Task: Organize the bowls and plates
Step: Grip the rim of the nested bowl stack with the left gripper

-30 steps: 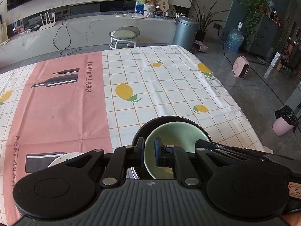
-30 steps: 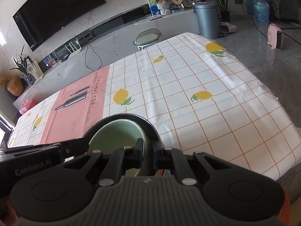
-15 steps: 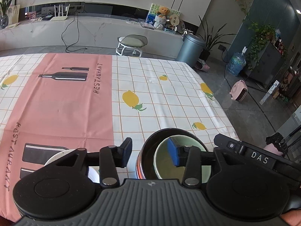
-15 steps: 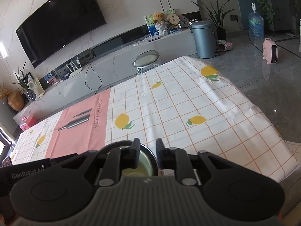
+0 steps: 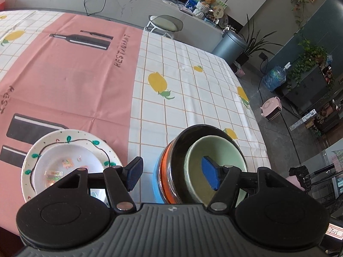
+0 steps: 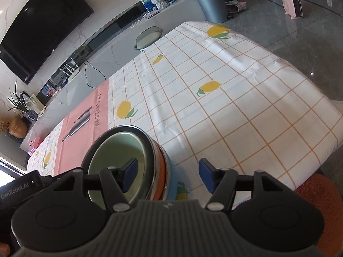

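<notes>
A stack of nested bowls stands near the table's front edge: a pale green bowl (image 5: 216, 150) inside a black bowl (image 5: 193, 131), over an orange one (image 5: 166, 167) and a blue one (image 5: 156, 182). The stack also shows in the right wrist view (image 6: 115, 150). A white plate with a green vine pattern (image 5: 64, 137) holds a smaller white dish (image 5: 64, 160) to the stack's left. My left gripper (image 5: 171, 174) is open and straddles the stack's left rim. My right gripper (image 6: 167, 176) is open and straddles its right rim.
The table wears a checked lemon cloth (image 6: 214, 107) with a pink "RESTAURANT" strip (image 5: 64, 75). Its right edge drops to a grey floor with a pink heater (image 5: 271, 109). A stool (image 5: 165, 22) and a bin (image 5: 230, 45) stand beyond the far edge.
Both grippers were shut on the rims of the bowls and have opened wide. The stack now rests on the table.
</notes>
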